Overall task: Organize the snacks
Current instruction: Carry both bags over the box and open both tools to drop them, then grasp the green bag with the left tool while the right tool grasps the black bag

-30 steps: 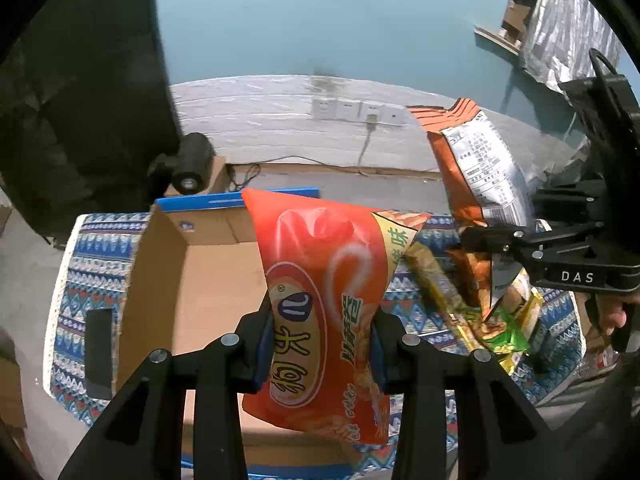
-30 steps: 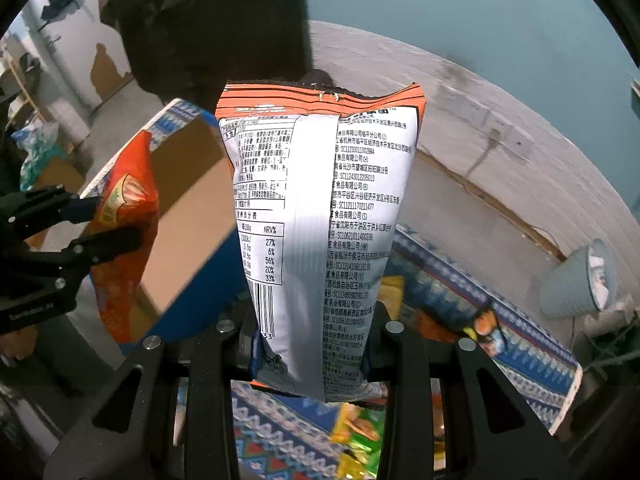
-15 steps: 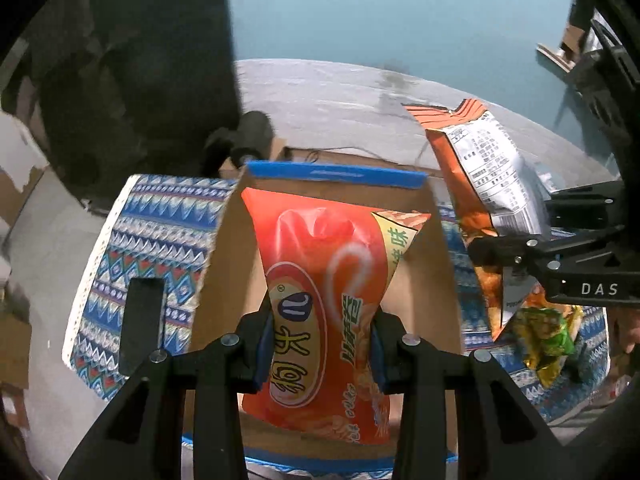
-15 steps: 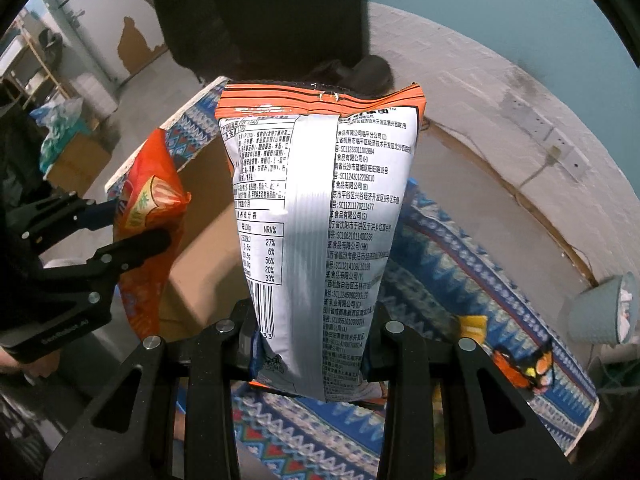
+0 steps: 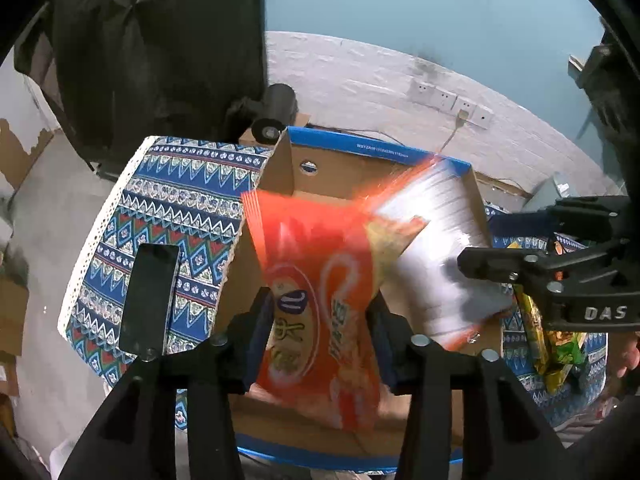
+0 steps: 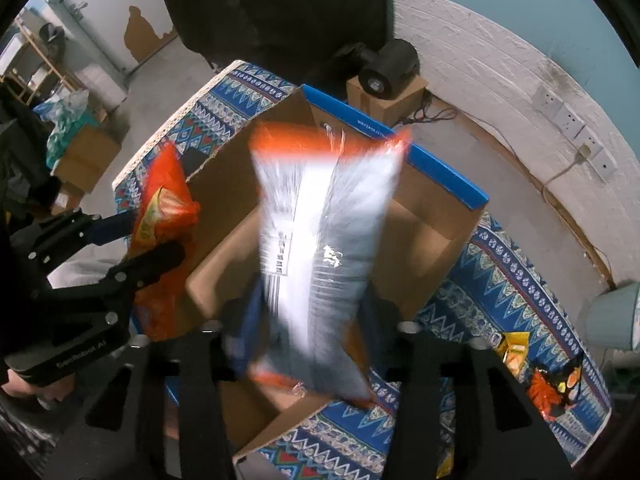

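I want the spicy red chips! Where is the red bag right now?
The red bag is in the middle of the left wrist view, between the opening jaws of the left gripper, over the open cardboard box, with the silver bag to its right.

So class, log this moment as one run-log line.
left gripper: opening, red snack bag between | right gripper: opening, silver-backed snack bag dropping | target: cardboard box

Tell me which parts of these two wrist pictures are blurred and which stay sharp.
Left wrist view: the red snack bag and the silver bag are streaked; the cardboard box is sharp. Right wrist view: only the silver bag smears; fisheye bends the edges.
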The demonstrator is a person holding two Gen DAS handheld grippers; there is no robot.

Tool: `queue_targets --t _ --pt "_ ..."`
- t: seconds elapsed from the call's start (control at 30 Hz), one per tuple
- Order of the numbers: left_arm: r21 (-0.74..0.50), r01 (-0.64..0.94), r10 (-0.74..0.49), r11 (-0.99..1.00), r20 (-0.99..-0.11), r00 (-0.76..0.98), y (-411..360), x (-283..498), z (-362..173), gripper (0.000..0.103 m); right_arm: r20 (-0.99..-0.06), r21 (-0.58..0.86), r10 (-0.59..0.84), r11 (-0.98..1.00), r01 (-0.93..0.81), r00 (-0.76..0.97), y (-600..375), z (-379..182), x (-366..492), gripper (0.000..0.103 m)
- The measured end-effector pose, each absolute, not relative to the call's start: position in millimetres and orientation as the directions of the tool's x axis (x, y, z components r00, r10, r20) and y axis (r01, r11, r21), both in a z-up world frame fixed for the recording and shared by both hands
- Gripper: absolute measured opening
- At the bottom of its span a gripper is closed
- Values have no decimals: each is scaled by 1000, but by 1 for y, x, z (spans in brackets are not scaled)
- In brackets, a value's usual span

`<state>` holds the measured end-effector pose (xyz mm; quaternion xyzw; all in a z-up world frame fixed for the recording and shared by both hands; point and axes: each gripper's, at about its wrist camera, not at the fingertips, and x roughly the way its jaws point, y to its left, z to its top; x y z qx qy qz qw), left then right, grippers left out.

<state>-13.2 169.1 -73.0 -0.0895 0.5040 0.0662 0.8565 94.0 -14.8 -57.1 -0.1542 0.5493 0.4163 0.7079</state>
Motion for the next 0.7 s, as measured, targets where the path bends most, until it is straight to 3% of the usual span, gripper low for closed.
queue_targets --t 0.07,0.17,0.7 --pt "-83 -205 28 975 -874 486 167 -13 -72 63 -903 233 425 610 -757 65 -18 -55 94 60" --pt "-72 -210 43 975 -867 497 164 -13 -68 72 -899 233 431 616 -753 74 -24 -52 95 61" --pt "-59 -85 -11 995 -878 478 103 -7 -66 73 -900 194 409 683 -704 149 -103 -40 101 66"
